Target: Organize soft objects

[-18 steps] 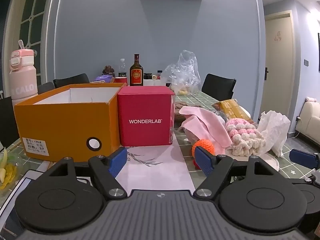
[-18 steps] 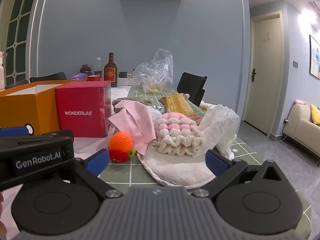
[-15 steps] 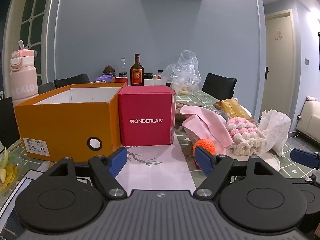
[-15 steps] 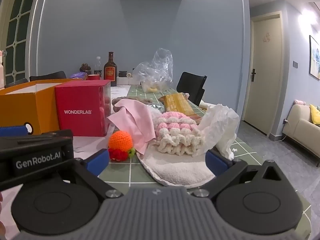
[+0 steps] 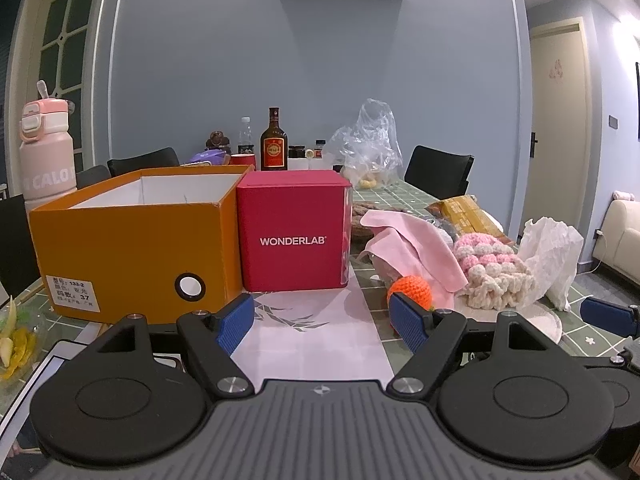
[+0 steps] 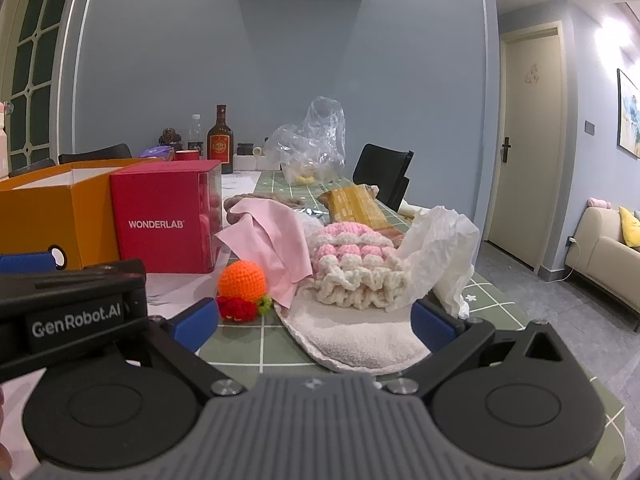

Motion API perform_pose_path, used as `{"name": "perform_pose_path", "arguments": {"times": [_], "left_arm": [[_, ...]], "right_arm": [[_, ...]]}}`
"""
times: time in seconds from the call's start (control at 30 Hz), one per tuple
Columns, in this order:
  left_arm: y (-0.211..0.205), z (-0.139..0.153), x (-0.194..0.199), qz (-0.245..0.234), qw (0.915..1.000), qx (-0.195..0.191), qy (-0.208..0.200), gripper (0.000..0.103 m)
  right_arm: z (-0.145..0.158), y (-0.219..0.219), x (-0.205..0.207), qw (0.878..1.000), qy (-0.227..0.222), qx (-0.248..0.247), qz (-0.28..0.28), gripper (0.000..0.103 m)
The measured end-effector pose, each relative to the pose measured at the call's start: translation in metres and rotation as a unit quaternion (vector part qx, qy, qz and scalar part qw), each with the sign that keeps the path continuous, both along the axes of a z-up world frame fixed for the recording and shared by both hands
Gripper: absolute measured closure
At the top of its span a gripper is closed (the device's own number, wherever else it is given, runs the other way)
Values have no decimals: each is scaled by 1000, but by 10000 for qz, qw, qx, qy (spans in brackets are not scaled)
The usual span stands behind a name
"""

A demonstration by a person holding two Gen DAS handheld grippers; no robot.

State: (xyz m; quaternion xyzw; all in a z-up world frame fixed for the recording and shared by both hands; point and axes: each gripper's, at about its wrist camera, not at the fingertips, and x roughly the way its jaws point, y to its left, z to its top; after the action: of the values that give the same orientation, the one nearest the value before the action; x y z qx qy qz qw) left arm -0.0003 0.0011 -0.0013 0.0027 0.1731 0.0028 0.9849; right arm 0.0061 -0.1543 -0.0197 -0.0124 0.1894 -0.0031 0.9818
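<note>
Now both grippers, left (image 5: 322, 316) and right (image 6: 314, 320), gape empty, facing the yarn pile (image 6: 352, 272); orange box (image 5: 136, 240) waits open to receive.

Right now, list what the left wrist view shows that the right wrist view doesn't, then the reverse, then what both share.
Only the left wrist view: the whole pink water bottle, the label on the orange box, and the open left gripper from behind.

Only the right wrist view: a yellow cushion on the sofa, a framed picture, and the open right gripper.

Both: the red WONDERLAB box, orange crochet ball, pink cloth and pink-and-cream crochet piece.
</note>
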Motion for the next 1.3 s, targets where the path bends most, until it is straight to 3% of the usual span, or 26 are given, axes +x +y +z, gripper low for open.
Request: {"name": "perform_pose_path", "arguments": {"times": [0.37,0.63,1.0,1.3], "left_arm": [[-1,-3,2,18,10000,2,-11,13],[-3,-3,4,-11,9996,189,205,13],[-8,-5,6,-41,9995,283,117,13],[3,-8,14,122,9994,-72,306,13]], "right_arm": [[-3,-1,2,10000,68,-2,4,3],[-5,-4,4,9999,113,51,4,3],[-6,-3,5,9999,134,-65,-24,3],[-5,-12,2,9999,53,-161,34,3]]}}
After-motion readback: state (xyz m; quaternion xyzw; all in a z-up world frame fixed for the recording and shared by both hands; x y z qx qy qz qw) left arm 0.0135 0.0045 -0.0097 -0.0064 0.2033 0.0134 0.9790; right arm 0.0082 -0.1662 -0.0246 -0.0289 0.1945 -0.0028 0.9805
